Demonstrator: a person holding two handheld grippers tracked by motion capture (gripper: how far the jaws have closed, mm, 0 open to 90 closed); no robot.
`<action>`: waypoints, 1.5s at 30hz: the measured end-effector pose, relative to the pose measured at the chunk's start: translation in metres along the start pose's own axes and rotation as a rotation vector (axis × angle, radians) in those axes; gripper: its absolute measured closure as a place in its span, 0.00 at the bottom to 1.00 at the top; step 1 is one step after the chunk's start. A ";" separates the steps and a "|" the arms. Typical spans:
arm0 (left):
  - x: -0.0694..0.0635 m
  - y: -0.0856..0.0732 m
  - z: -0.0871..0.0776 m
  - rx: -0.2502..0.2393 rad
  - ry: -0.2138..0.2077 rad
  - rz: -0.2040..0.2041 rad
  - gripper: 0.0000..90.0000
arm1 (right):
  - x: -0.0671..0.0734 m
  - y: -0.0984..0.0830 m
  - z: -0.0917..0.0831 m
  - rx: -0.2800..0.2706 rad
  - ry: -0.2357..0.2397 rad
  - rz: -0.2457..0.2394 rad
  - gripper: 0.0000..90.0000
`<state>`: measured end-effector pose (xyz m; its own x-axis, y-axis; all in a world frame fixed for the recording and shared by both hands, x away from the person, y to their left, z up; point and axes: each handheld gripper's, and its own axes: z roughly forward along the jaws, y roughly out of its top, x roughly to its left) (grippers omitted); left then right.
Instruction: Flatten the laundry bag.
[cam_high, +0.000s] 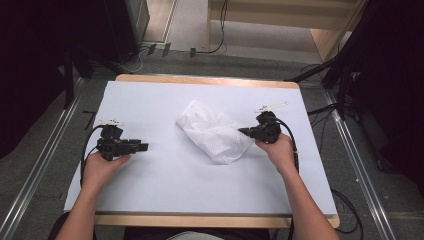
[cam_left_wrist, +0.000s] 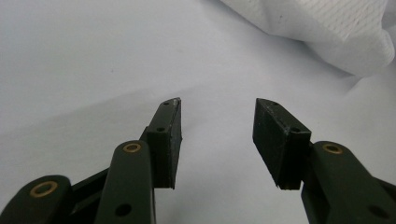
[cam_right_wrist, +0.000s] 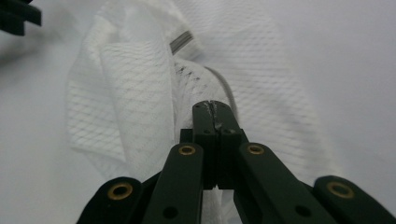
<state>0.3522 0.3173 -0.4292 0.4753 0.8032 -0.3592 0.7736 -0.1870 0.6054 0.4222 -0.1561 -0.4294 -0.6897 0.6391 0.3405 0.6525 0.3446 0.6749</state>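
A crumpled white mesh cloth (cam_high: 212, 131) lies in the middle of the white-covered table (cam_high: 165, 195). My right gripper (cam_high: 242, 131) points left at the cloth's right edge. In the right gripper view its jaws (cam_right_wrist: 215, 106) are pressed together, with a thin bit of the mesh (cam_right_wrist: 130, 93) pinched at their tips and the fabric bunched around them. A grey cord (cam_right_wrist: 224, 86) shows inside the folds. My left gripper (cam_high: 145, 146) rests on the table left of the cloth, pointing right. It stands open (cam_left_wrist: 218, 107) over bare table, and the cloth (cam_left_wrist: 327, 28) lies farther off.
The wooden table edge (cam_high: 200, 220) runs along the front. Dark stands (cam_high: 345, 75) and cables (cam_high: 350, 210) sit on the floor to the right, and metal rails (cam_high: 30, 175) run down both sides. Bare white surface lies between the left gripper and the cloth.
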 end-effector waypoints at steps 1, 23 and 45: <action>0.000 0.000 0.000 -0.002 -0.001 -0.004 0.59 | 0.005 -0.001 0.001 0.005 0.011 -0.013 1.00; -0.001 0.004 0.002 -0.004 -0.005 0.005 0.59 | 0.096 -0.006 0.019 0.073 0.105 -0.202 1.00; -0.001 0.004 0.000 -0.012 0.003 0.005 0.59 | 0.106 0.028 0.035 0.026 0.051 -0.214 0.74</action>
<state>0.3547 0.3163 -0.4267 0.4780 0.8038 -0.3542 0.7660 -0.1841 0.6159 0.3787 -0.0547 -0.3975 -0.8276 0.5144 0.2245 0.4972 0.4862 0.7187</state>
